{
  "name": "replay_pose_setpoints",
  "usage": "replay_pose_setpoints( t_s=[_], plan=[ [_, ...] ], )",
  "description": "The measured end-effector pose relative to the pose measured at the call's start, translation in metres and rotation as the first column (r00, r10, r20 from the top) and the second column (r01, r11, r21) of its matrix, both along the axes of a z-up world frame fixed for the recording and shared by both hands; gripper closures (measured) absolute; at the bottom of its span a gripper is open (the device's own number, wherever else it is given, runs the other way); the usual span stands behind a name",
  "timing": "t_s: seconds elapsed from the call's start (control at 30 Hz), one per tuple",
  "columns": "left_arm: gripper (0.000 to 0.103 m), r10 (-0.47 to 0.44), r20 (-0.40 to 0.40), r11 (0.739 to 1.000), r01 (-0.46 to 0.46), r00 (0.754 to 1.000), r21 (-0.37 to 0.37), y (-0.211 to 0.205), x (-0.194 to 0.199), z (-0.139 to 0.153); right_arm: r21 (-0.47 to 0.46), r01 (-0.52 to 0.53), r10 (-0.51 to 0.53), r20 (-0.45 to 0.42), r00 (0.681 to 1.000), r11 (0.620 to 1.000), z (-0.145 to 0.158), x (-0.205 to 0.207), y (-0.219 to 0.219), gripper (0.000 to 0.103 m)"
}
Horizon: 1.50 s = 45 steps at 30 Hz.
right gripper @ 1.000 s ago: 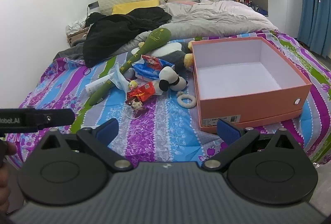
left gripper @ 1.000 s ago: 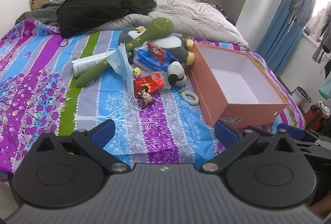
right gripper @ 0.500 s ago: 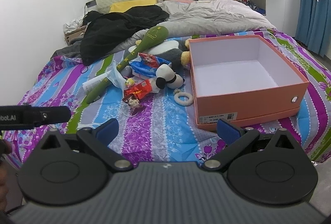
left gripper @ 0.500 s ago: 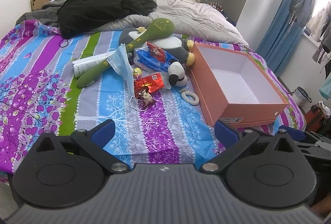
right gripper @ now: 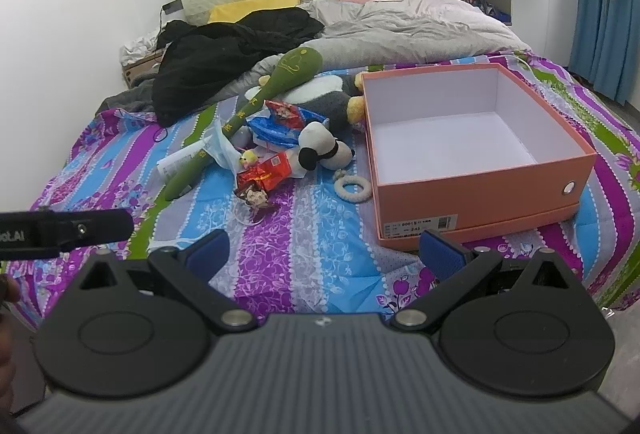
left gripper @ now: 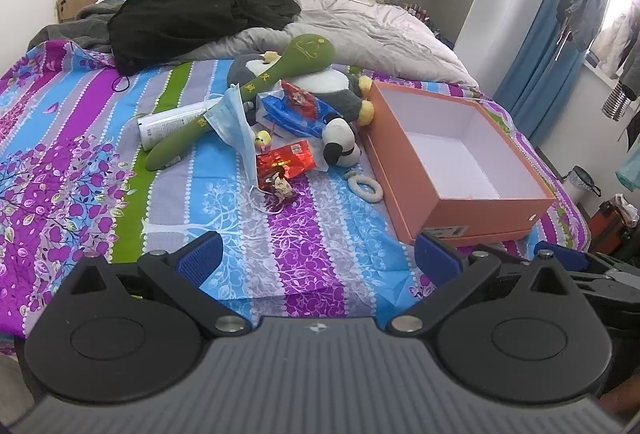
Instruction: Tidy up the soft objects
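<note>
A heap of soft things lies mid-bed: a long green plush bat [left gripper: 256, 89] [right gripper: 256, 105], a grey-and-white plush penguin [left gripper: 328, 83], a small black-and-white plush dog [left gripper: 340, 143] [right gripper: 324, 151], a blue face mask [left gripper: 236, 121], red and blue snack packets [left gripper: 286, 161] [right gripper: 266, 173] and a white ring [left gripper: 364, 189] [right gripper: 352, 189]. To their right stands an orange box [left gripper: 416, 173] [right gripper: 480, 189] with a white inside and nothing in it. My left gripper [left gripper: 316, 262] and right gripper [right gripper: 324, 254] hang open over the bed's near edge, nothing between their fingers.
A black jacket [left gripper: 192, 9] and a grey duvet [left gripper: 376, 33] cover the far half of the bed. A white spray can [left gripper: 172, 121] lies under the bat. Blue curtains [left gripper: 560, 45] hang at the right. The left gripper's body [right gripper: 60, 234] pokes in at the right view's left edge.
Both grippers have drifted slightly, so the heap and box shift a little in view. Nothing on the bed was touched and both grippers stay open.
</note>
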<state>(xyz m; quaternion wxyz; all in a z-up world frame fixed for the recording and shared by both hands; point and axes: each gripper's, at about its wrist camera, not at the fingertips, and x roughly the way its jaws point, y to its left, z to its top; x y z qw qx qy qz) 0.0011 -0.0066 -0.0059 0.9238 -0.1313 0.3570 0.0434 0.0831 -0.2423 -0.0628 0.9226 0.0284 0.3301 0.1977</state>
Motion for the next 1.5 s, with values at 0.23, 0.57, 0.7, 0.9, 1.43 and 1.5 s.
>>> replay_pose_setpoints(
  t_s=[0.23, 0.57, 0.7, 0.9, 1.43, 1.5],
  plan=[
    [0.000, 0.009, -0.006, 1.000, -0.009, 1.000, 0.016, 0.001, 0.000, -0.001, -0.017, -0.016, 0.016, 0.008, 1.000, 1.000, 0.000, 0.001, 0.006, 0.000],
    [0.000, 0.026, -0.024, 0.999, -0.025, 0.999, 0.031, 0.002, 0.000, -0.006, -0.026, 0.003, -0.004, -0.016, 1.000, 1.000, -0.004, 0.003, 0.005, 0.000],
    [0.000, 0.031, -0.036, 0.999, -0.030, 0.999, 0.041, 0.001, 0.002, -0.010, -0.024, 0.007, -0.008, -0.023, 1.000, 1.000, -0.006, 0.004, 0.005, 0.000],
    [0.000, 0.034, -0.053, 0.999, -0.031, 0.998, 0.041, 0.002, 0.006, -0.015, -0.020, 0.014, -0.015, -0.037, 0.999, 1.000, -0.009, 0.006, 0.004, 0.000],
    [0.000, 0.005, -0.077, 0.999, -0.002, 0.997, 0.032, 0.001, 0.017, -0.030, -0.013, 0.019, -0.020, -0.077, 0.997, 1.000, -0.020, 0.011, 0.005, 0.000],
    [0.000, 0.005, -0.080, 0.999, -0.002, 0.997, 0.033, 0.002, 0.019, -0.032, -0.015, 0.019, -0.020, -0.080, 0.997, 1.000, -0.021, 0.012, 0.005, 0.000]
  ],
)
